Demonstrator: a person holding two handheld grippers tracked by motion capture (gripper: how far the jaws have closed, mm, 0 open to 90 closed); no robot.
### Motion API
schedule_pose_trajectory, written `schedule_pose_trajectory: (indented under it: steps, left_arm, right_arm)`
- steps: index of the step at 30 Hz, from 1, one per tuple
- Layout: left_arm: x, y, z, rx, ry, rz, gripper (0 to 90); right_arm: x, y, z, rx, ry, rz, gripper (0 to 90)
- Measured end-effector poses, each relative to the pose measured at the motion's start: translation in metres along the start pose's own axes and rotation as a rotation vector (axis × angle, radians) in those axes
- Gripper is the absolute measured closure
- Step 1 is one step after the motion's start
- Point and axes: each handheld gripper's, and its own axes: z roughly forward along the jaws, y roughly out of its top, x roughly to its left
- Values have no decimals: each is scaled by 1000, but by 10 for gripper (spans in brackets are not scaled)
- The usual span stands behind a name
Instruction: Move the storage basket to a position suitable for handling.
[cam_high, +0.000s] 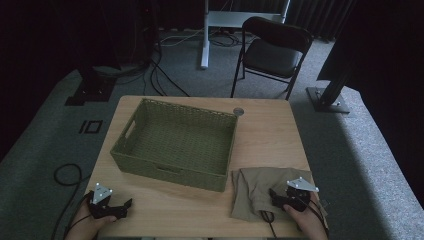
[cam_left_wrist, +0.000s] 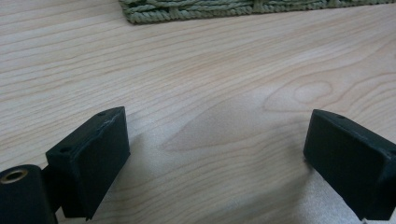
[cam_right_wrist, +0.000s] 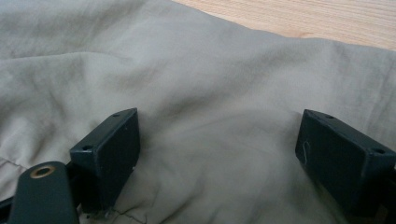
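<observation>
1. Two grippers are out on the bench (cam_high: 150, 200): the left gripper (cam_high: 127, 204) rests over bare wood near the front left corner, and the right gripper (cam_high: 272, 192) sits on a folded cloth (cam_high: 255, 187) at the front right.
2. Both sets of jaws stand wide apart with nothing pinched. In the left gripper view there is bare wood between the pads; in the right gripper view the cloth (cam_right_wrist: 210, 93) lies under and between them, not yet squeezed.
3. To my eye the step in hand is picking up the cloth, most likely to carry it into the green woven basket (cam_high: 125, 160) that stands just beside it, to its left.
4. To do that well, I would press the right jaws down into a doubled part of the fabric, near a fold or ridge, so that closing gathers several layers and not one loose sheet.
5. Closing fully before lifting matters; a thin bite would let the bundle unfold and drag.
6. The left gripper is well apart from the cloth and could come across to take the other edge if the bundle sags.
7. The cloth is a dull beige-khaki, soft and lightly creased, with shallow wrinkles and a stitched seam near the lower edge of the right gripper view. It lies flat as a rough folded rectangle, its left edge near the basket's front corner.
</observation>
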Motion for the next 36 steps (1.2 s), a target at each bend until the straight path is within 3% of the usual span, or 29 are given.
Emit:
schedule_pose_trajectory:
  steps: [6,10,14,18,23,36]
  left_arm:
    - [4,0,-1,6,-33,33,76]
    - [6,3,-2,22,-48,13,78]
    - [9,5,-4,34,-45,33,151]
    - [12,8,-7,15,-55,16,152]
    - [16,10,-10,5,-55,25,151]
    - [24,24,-18,-59,-80,3,152]
  right_arm:
    - [2,-1,-1,-7,-14,-8,141]
    - [2,1,-4,0,-9,-4,143]
    - [2,4,-9,0,-2,6,142]
    - [7,10,-16,-33,22,34,142]
    - [14,18,-16,-55,44,48,140]
    - [37,41,-14,-90,99,13,134]
